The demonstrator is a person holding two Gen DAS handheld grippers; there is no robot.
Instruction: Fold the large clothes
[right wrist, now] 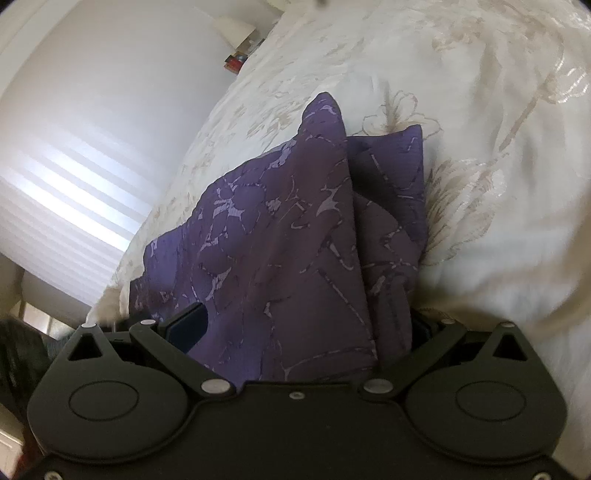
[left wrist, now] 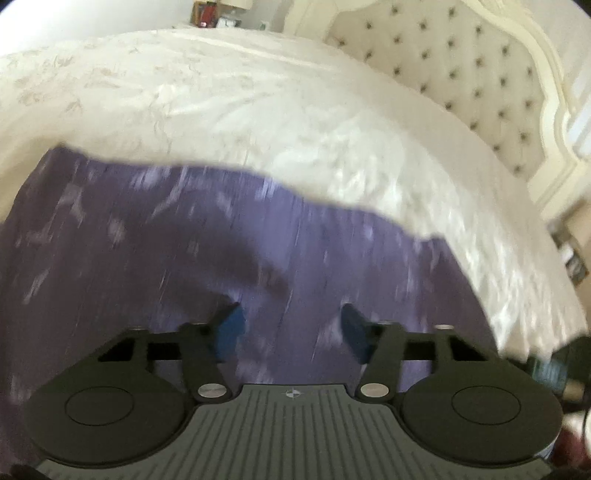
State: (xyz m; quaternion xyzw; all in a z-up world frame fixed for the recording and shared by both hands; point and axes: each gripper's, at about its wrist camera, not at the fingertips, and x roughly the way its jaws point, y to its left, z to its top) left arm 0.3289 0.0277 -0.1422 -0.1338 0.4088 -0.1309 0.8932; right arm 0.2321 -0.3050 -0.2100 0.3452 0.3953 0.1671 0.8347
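A large purple garment (left wrist: 147, 240) with a pale marbled print lies spread on the cream bedspread (left wrist: 229, 99). My left gripper (left wrist: 291, 325) hovers just above it, open and empty, its blue pads apart; this view is motion-blurred. In the right wrist view the same purple garment (right wrist: 280, 229) is bunched and drapes over my right gripper (right wrist: 295, 328). The left finger (right wrist: 186, 325) shows wide to the side; the right finger is hidden under cloth. The jaws look spread with fabric lying between them.
A tufted cream headboard (left wrist: 461, 74) stands at the right of the bed. A nightstand with small items (left wrist: 210, 14) is beyond the far edge. A window with blinds (right wrist: 74, 184) is left of the bed.
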